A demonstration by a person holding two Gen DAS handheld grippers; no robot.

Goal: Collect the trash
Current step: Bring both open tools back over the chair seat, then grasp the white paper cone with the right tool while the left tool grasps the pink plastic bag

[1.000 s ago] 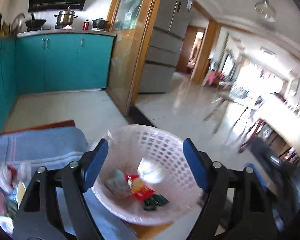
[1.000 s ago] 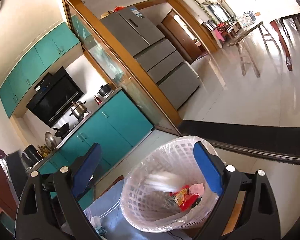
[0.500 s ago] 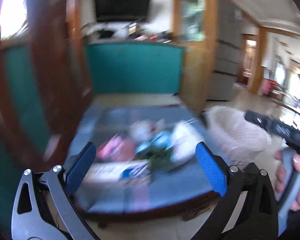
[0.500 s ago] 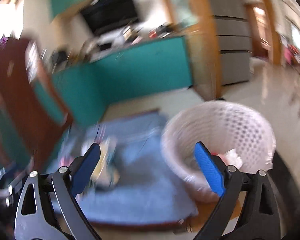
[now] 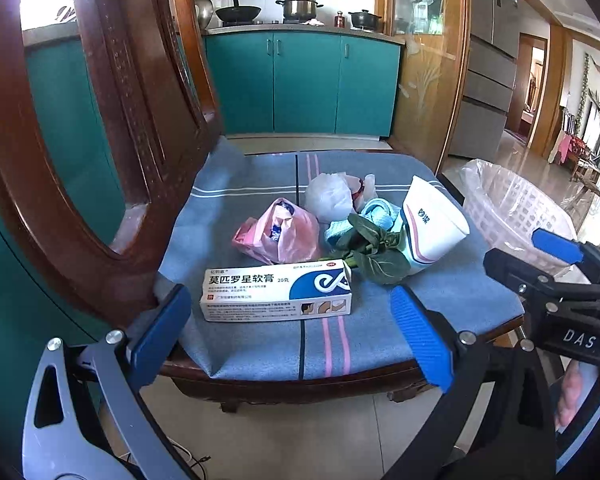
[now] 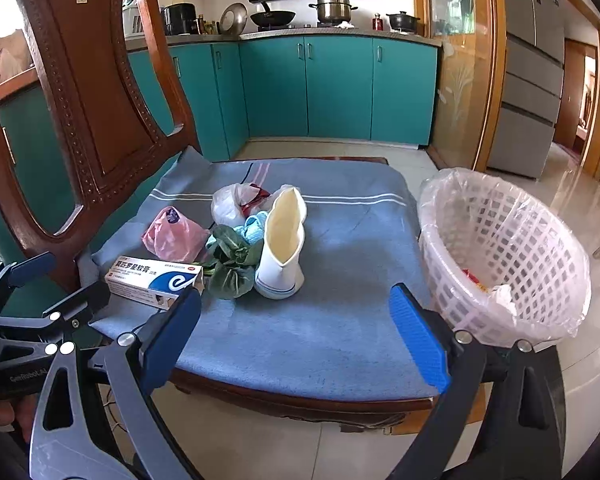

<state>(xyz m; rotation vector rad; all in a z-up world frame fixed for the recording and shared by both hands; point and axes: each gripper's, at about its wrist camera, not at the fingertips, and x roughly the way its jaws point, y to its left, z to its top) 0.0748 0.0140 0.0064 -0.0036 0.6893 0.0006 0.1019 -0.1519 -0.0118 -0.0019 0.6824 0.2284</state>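
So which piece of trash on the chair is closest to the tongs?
The ointment box, the long white-and-blue carton at the cushion's front edge. The pink bag, leaves and paper cup lie farther back.

Trash pile (image 5: 340, 236) on chair cushion (image 5: 260, 344); basket (image 6: 504, 256) beside it, right

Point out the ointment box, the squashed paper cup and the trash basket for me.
ointment box (image 5: 277, 291), left wrist view, front face.
paper cup (image 6: 282, 240), right wrist view, cream inside wall.
trash basket (image 6: 512, 240), right wrist view, lattice inner wall.
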